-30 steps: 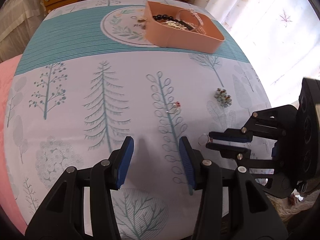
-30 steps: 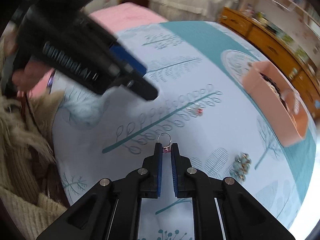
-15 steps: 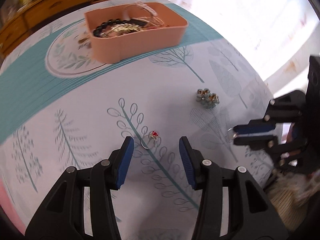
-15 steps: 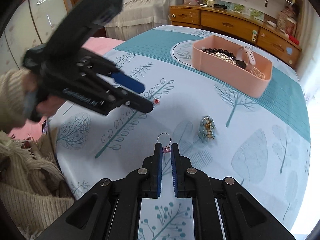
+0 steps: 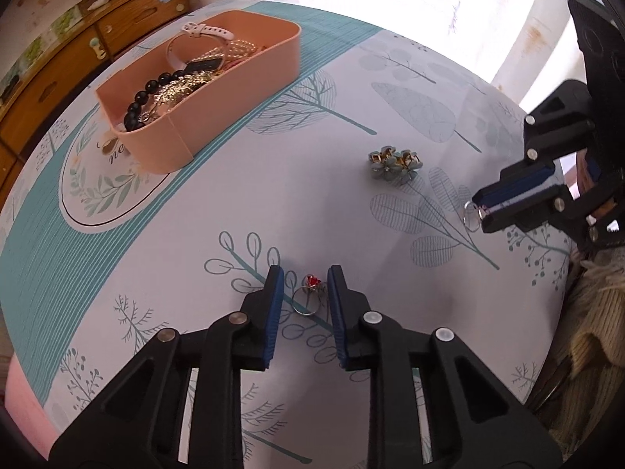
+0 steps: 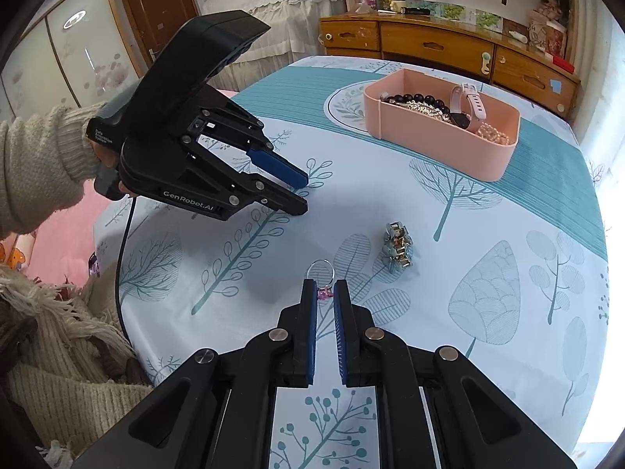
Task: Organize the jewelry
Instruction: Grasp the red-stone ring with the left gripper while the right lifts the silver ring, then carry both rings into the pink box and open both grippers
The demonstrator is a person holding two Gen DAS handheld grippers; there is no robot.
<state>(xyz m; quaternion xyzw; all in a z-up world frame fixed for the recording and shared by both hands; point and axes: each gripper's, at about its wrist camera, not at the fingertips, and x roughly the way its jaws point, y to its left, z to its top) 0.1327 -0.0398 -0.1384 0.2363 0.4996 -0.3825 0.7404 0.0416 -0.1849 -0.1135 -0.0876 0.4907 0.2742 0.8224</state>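
L gripper (image 5: pixel 302 279) is sitting low center in the left wrist view w/ jaws apart, straddling a red-stone ring (image 5: pixel 309 295) that's lying on the cloth (image 5: pixel 234 195); pads aren't touching it, gap showing on both sides. In the right wrist view the same gripper (image 6: pixel 302 193) is reaching in from the left edge, held by a hand in a cream sleeve, and the red ring is hidden behind it there

R gripper (image 6: pixel 323 287) is sitting bottom center of its own view, jaws nearly closed & pinching a clear ring (image 6: pixel 321 271) by its pink stone, w/ the band sticking out past the tips. In the left wrist view it's coming in from the right edge (image 5: pixel 478 211), the ring (image 5: pixel 471 215) showing at its tips, over the cloth; can't tell if the band is touching the cloth

Flower piece (image 5: pixel 394 164) is lying on the cloth right of center, apart from both grippers; in the right view it's (image 6: pixel 397 248) just up-right of the clear ring

Pink tray (image 5: pixel 250 78) is sitting upper left, holding black beads, a watch & chains; in the right view it's upper right (image 6: pixel 429 152), w/ a dresser (image 6: pixel 429 45) behind
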